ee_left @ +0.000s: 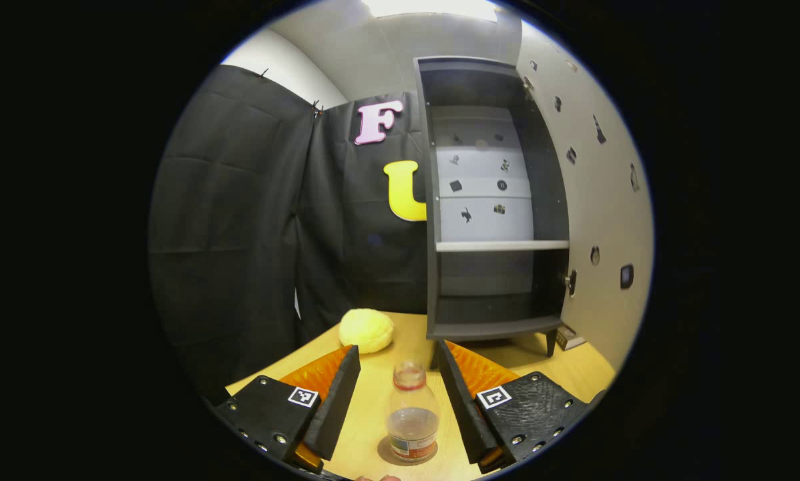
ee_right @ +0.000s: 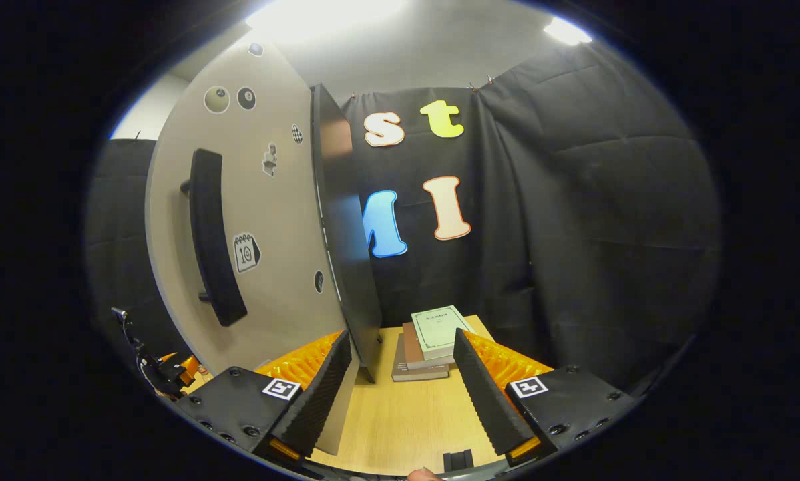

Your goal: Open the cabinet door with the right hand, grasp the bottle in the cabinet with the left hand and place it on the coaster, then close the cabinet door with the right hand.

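Left gripper (ee_left: 397, 394), jaws wide open, straddles the bottle (ee_left: 412, 413) standing on its coaster (ee_left: 385, 454) at 6 o'clock: light, slippery plastic. Right gripper (ee_right: 402, 387), jaws apart and empty, faces the cabinet door (ee_right: 240, 220); its stiff handle (ee_right: 212, 237) at 10 o'clock looks the best hold.

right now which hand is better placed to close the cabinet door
Right. Its open tool sits right at the edge of the open cabinet door. The left tool is open around the bottle on the coaster.

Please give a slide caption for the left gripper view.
Open left gripper around bottle on coaster; cabinet open.
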The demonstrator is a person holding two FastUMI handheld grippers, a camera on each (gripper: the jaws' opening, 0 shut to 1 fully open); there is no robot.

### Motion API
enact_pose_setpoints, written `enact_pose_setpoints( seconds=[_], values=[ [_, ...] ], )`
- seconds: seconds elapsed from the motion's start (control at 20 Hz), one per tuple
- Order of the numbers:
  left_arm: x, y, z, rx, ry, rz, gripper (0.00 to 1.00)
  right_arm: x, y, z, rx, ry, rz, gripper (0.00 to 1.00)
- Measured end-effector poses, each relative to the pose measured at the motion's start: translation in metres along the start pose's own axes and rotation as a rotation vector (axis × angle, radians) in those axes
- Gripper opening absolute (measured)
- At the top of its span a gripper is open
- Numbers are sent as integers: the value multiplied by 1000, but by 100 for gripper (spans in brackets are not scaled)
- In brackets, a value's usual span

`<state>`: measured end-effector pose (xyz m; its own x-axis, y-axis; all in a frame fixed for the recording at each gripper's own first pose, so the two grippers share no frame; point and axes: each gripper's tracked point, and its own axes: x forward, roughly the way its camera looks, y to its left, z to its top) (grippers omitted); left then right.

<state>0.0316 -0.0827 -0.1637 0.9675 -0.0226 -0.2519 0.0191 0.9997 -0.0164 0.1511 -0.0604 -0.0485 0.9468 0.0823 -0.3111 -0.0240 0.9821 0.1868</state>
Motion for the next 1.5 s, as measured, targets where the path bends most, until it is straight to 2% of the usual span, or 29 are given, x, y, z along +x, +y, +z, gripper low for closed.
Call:
enact_pose_setpoints(
  seconds=[0.2,0.55,0.65,0.7,0.75,0.85,1.2,1.25,1.3,1.35,1.45,1.5],
  values=[
    [-22,15,57,18,-36,25,68,-1,13,26,-15,-32,31,98],
    [-30,50,110,30,-45,19,68,8,58,42,-45,-48,69,98],
    [-22,65,120,24,-54,16,68,5,67,47,-96,-55,45,100],
    [-19,73,123,18,-61,14,68,3,71,50,-134,-60,30,92],
    [-16,80,128,11,-71,10,68,3,75,51,-165,-69,14,92],
    [-7,92,130,4,-79,-1,68,1,85,47,-183,-69,-12,92],
    [13,123,111,-10,-50,-46,68,3,137,37,-156,-56,-6,92],
    [14,127,108,-13,-47,-53,68,5,144,35,-161,-54,-3,85],
    [15,130,108,-15,-47,-60,68,7,151,34,-164,-55,0,85],
    [14,134,107,-17,-50,-66,68,9,158,33,-165,-56,1,92],
    [15,145,106,-16,-53,-70,68,13,168,33,-161,-65,-5,92],
    [16,151,105,-17,-52,-71,68,15,175,34,-157,-68,-7,85]
  ],
)
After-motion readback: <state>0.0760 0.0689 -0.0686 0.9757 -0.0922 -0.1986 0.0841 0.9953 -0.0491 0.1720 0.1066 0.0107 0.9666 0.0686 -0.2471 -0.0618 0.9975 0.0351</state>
